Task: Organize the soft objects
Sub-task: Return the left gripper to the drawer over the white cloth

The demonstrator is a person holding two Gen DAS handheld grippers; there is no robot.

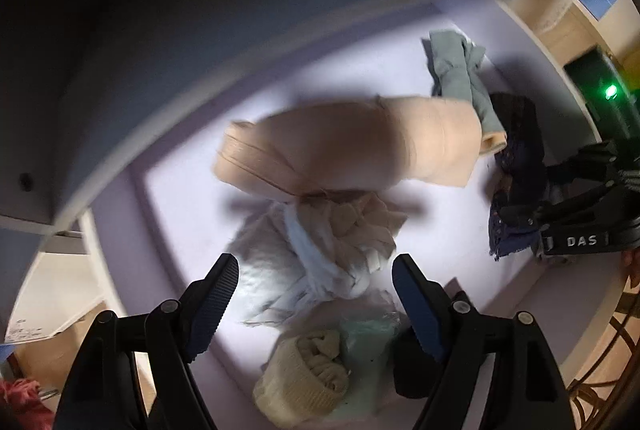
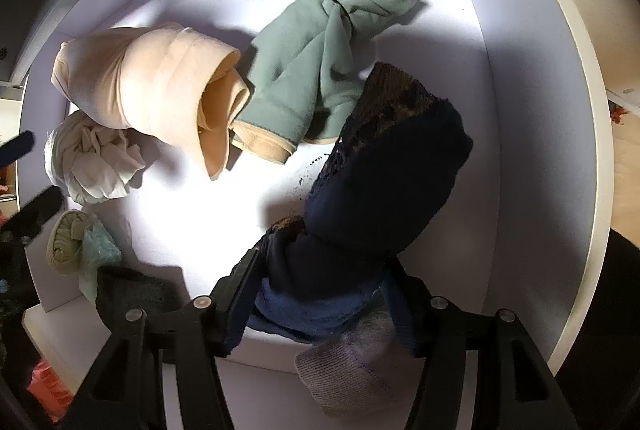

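Left tongs: spread wide, nothing between the jaws; poised above the crumpled white cloth near the left of the drawer.
Right tongs: pinching a dark navy bundle with a lace edge, lifted over the right front of the drawer floor; a blue fabric and a grey knit cuff sit at the jaws too, and I cannot tell whether they belong to the same bundle.
Contents, left to right (right wrist view): a rolled yellow-green sock beside a pale mint piece at the left wall; the crumpled white cloth just behind it; a large beige roll, its open end touching a sage-green knotted bundle that reaches toward the back right corner.
Step in hand: judged to be placement of the navy bundle into the drawer; it is not yet released.
Next move: calls for lowering into the bare floor at centre-front, clear of the sage bundle's near end, then spreading the jaws. The loose lace may snag on a jaw.
Surface: white drawer floor and walls, brightly lit at the centre, shadowed at the rim.
Room: pale wood panels outside the drawer; a green indicator light at far right in the left wrist view; red fabric at the lower left, unidentified.
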